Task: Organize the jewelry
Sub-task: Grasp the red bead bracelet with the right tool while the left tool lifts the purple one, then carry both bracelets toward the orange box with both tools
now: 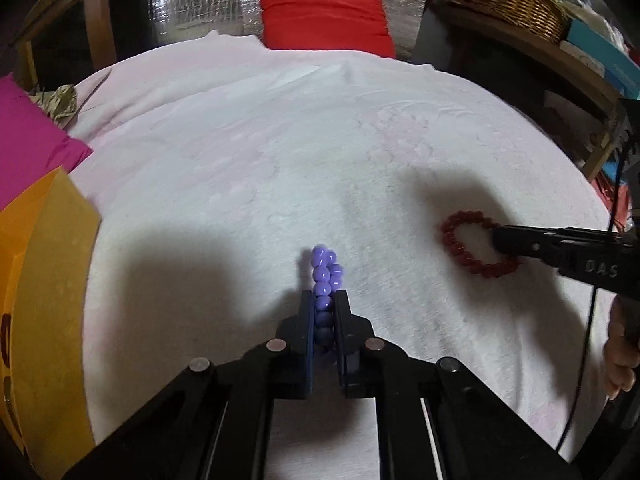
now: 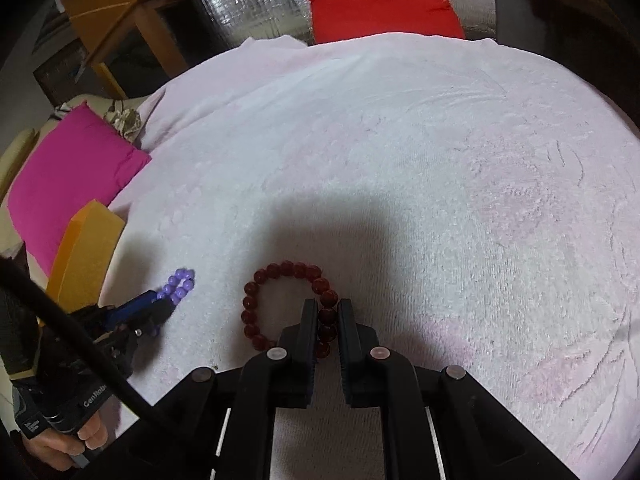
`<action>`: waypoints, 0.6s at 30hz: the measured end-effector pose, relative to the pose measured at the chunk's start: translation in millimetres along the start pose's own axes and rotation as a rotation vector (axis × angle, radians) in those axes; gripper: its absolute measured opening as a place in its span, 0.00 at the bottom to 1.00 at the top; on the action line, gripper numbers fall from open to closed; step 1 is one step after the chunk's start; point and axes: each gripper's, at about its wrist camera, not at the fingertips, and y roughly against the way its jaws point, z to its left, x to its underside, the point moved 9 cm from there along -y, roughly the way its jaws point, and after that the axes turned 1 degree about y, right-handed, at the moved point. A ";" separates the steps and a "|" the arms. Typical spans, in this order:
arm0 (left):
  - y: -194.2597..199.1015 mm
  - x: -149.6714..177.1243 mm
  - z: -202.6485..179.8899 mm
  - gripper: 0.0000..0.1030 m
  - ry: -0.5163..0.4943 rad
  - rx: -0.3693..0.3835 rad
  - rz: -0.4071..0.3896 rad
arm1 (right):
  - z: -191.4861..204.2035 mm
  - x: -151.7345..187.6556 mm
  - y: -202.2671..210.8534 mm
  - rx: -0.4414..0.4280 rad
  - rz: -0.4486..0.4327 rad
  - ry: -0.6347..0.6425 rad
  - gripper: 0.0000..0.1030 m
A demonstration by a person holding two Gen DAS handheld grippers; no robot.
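left hand-held gripper (image 1: 323,300) is clamped on a purple bead bracelet (image 1: 325,276), beads squeezed between its fingers, the loop's far end sticking out past the tips above the pale pink towel (image 1: 280,152). right hand-held gripper (image 2: 324,308) is closed on a dark red bead bracelet (image 2: 280,304), pinching the loop's right side; the rest of the loop spreads to the left over the towel. the two bracelets are apart, purple to the left of red. an orange box (image 1: 48,304) sits at the towel's left edge, a magenta cushion (image 2: 72,176) behind it, a red cushion (image 1: 324,12) at the far edge.
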 end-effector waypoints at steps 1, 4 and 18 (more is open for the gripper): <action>1.1 -1.1 -2.2 0.09 -0.007 -0.002 -0.006 | -0.4 0.2 0.3 0.000 -0.001 0.006 0.13; 4.6 -4.4 -6.0 0.09 -0.013 0.002 -0.021 | 0.7 0.9 -1.7 -0.002 -0.008 0.017 0.13; 29.1 -14.1 -1.3 0.09 0.017 0.013 -0.081 | 11.0 -10.4 18.3 -0.006 -0.131 0.063 0.10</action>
